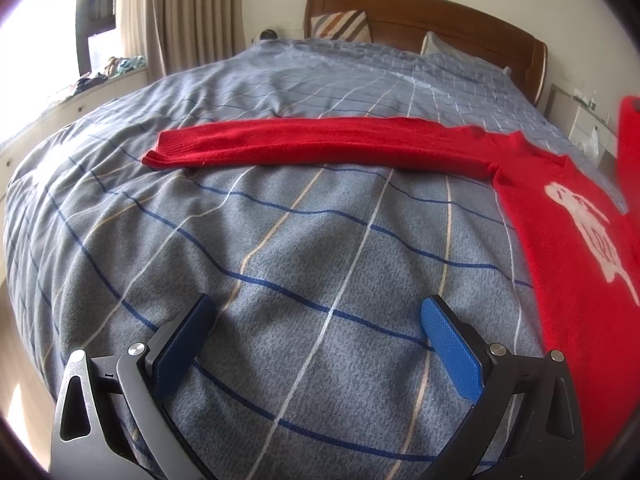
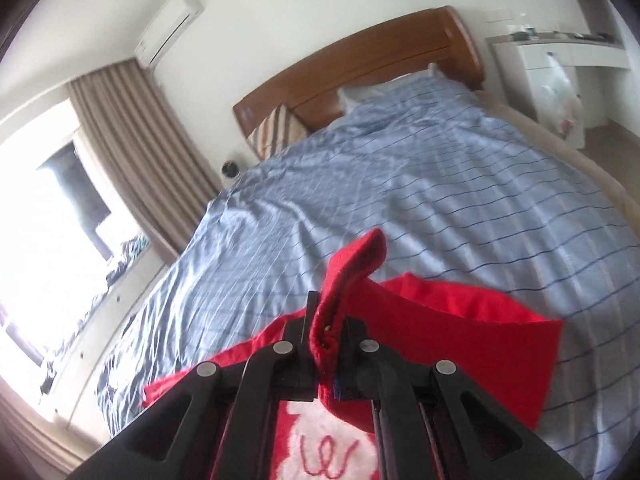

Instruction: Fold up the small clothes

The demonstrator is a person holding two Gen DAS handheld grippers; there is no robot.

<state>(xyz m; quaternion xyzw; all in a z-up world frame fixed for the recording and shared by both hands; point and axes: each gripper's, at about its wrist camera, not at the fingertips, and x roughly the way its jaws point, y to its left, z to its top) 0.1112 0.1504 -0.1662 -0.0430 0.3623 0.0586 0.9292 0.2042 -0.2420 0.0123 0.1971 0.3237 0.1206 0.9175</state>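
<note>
Left wrist view: red sweater [image 1: 560,220] with a white motif lies on the plaid duvet [image 1: 280,260], one sleeve stretched flat; left gripper [image 1: 316,320] gapes wide, empty. Right wrist view: right gripper [image 2: 326,336] pinches a sweater fold, lifted.

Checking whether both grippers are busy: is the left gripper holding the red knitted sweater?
No: the left gripper stands open over the checked blue bedcover, clear of the red knitted sweater.
</note>
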